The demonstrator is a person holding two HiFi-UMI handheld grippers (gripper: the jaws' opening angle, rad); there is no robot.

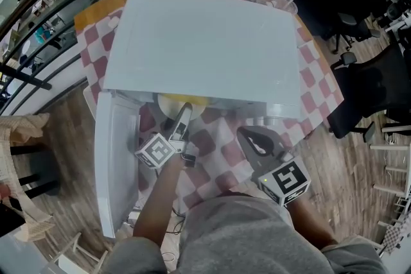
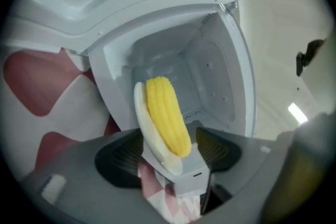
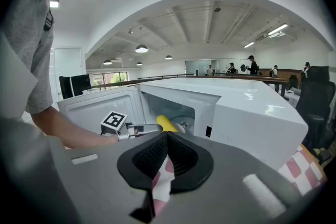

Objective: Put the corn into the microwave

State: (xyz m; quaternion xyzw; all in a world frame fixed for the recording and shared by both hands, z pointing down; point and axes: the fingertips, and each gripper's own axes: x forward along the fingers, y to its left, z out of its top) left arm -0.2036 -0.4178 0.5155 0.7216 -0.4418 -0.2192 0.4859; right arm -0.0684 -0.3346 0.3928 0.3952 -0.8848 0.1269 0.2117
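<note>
A yellow corn cob (image 2: 167, 115) lies on a small white plate (image 2: 149, 136) at the mouth of the white microwave (image 1: 205, 42), whose door (image 1: 112, 157) hangs open to the left. My left gripper (image 2: 168, 152) reaches into the opening with its jaws apart; the plate's rim sits between them, and a gap shows beside the right pad (image 2: 215, 149). From above, the corn (image 1: 183, 101) peeks out under the microwave's front edge, just ahead of the left gripper (image 1: 183, 120). My right gripper (image 1: 247, 137) hovers in front of the microwave, shut and empty. In the right gripper view its pads (image 3: 181, 155) meet.
The microwave stands on a table with a red-and-white checked cloth (image 1: 221, 144). Black office chairs (image 1: 366, 93) stand to the right and a dark railing (image 1: 38, 9) runs at the left. A wooden floor (image 1: 64, 125) lies around the table. People stand far off in the right gripper view.
</note>
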